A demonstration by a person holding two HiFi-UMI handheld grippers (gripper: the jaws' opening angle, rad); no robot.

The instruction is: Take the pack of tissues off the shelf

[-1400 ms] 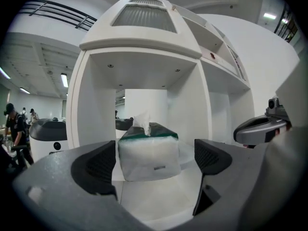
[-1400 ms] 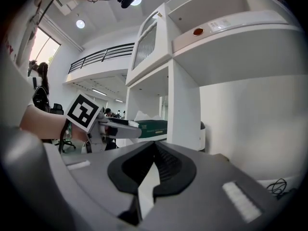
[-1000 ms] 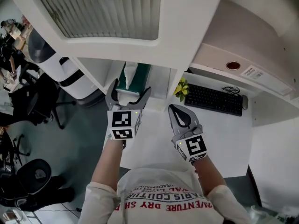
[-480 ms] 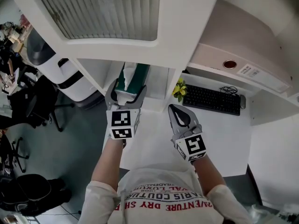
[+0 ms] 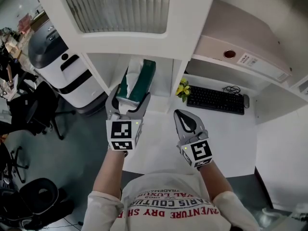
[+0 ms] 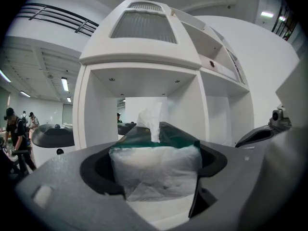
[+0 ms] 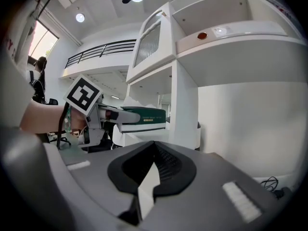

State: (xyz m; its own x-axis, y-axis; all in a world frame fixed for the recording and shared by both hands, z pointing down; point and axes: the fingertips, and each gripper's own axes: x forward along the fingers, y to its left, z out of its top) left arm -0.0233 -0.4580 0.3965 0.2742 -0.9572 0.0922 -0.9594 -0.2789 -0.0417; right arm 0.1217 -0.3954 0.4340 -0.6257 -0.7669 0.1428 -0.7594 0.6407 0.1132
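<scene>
Drawn outward since the earlier frame, the pack of tissues (image 5: 138, 81) now shows more of its green top in front of the shelf (image 5: 185, 42), and the left gripper (image 5: 130, 98) has come back with it, away from the open compartment.

Left gripper: its jaws have just been closing and now clamp the near end of the pack, one jaw on each side. The left gripper view shows the clear-wrapped end of the pack (image 6: 156, 170) filling the gap between the jaws, with a white tissue standing up from the green top. The shelf's empty compartment stands behind it.

Pack position: held level in the air, clear of any surface. In the right gripper view its far end (image 7: 142, 115) reaches about to the shelf's front post, while the left gripper (image 7: 103, 117) grips the other end.

Right gripper (image 5: 179, 113): in front of the shelf, to the right of the pack and apart from it. Its jaws (image 7: 154, 150) are closed together with nothing between them.

Surroundings: a yellow flower (image 5: 183, 88) and a black keyboard (image 5: 215, 100) lie on the desk (image 5: 231, 138) under the shelf's right-hand part. A white machine (image 5: 57, 57) stands to the shelf's left.
</scene>
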